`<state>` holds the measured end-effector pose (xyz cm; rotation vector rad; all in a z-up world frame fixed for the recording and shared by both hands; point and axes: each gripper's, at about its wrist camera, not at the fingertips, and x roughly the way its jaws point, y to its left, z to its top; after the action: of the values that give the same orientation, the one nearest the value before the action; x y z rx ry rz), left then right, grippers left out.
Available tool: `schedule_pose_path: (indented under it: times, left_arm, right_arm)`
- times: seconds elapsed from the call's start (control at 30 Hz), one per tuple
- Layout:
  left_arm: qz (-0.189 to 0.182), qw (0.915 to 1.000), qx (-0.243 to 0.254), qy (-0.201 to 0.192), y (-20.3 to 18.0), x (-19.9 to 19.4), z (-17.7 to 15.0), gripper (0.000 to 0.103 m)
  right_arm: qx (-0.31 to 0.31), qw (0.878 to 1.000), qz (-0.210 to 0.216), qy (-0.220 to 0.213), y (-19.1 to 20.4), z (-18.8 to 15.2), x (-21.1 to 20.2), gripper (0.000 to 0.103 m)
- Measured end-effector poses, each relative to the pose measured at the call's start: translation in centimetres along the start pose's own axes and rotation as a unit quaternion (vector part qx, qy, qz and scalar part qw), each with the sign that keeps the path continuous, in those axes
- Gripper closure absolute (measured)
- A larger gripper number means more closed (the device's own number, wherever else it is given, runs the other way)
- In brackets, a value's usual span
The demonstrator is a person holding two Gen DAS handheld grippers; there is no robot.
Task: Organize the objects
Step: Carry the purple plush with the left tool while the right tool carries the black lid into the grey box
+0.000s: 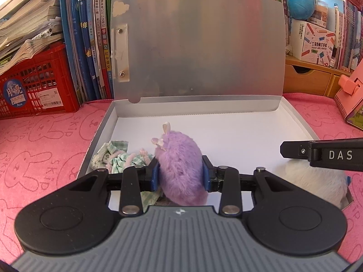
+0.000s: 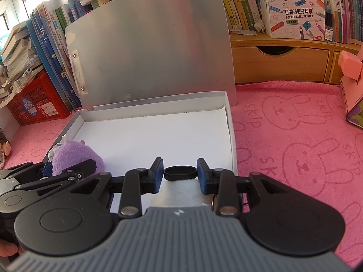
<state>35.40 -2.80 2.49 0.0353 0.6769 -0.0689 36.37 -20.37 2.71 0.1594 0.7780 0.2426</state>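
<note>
A fluffy purple plush toy (image 1: 179,158) with small pale ears sits between the blue pads of my left gripper (image 1: 180,172), which is shut on it low over the open grey box (image 1: 99,136). Green checked cloth (image 1: 118,156) lies in the box's left corner beside it. My right gripper (image 2: 180,174) is shut on a white furry toy (image 2: 179,192) with a black ring (image 2: 180,173) on top, at the box's near right part. In the left wrist view, that white toy (image 1: 317,185) shows under the right gripper's finger (image 1: 295,150). The right wrist view shows the purple toy (image 2: 72,156) at the left.
The box lid (image 1: 199,45) stands upright at the back. A pink bunny-print towel (image 2: 295,136) covers the table. A red crate (image 1: 38,83) with books stands at the left, a wooden drawer shelf (image 2: 279,63) and a label printer box (image 2: 295,11) behind, and a pink box (image 1: 349,95) at the right.
</note>
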Motion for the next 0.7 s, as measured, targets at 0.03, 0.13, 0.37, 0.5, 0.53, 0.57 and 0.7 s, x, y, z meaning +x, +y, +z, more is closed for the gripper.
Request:
schedule_pose_path:
  times: [0.03, 0.13, 0.37, 0.5, 0.53, 0.57, 0.7]
  left_arm:
    - [0.000, 1.0000, -0.001, -0.001, 0.0, -0.1, 0.0, 0.062]
    - [-0.004, 1.0000, 0.001, -0.003, -0.1, -0.4, -0.1, 0.059]
    - [-0.006, 0.9997, 0.014, -0.019, -0.6, -3.2, -0.2, 0.029]
    - [-0.005, 0.9992, 0.020, -0.033, -0.7, -5.6, -0.5, 0.022]
    - [-0.006, 0.9990, 0.022, -0.038, -0.7, -6.2, -0.6, 0.020]
    - [-0.008, 0.9988, 0.025, -0.042, -0.8, -7.1, -0.9, 0.019]
    - [-0.009, 0.9980, 0.035, -0.052, -0.7, -9.6, -1.8, 0.017]
  right_arm:
    - [-0.002, 1.000, 0.000, -0.002, 0.0, -0.1, 0.0, 0.066]
    - [-0.005, 1.000, 0.002, -0.011, 0.2, -0.3, -0.4, 0.060]
    - [-0.011, 0.999, 0.010, -0.036, 0.5, -0.3, -2.9, 0.047]
    - [-0.025, 0.998, 0.011, -0.053, 0.8, -0.7, -5.6, 0.046]
    - [-0.030, 0.998, 0.012, -0.056, 0.8, -0.9, -6.2, 0.045]
    - [-0.035, 0.998, 0.013, -0.059, 0.8, -1.1, -7.0, 0.045]
    - [-0.054, 0.996, 0.015, -0.071, 0.7, -2.3, -9.6, 0.042]
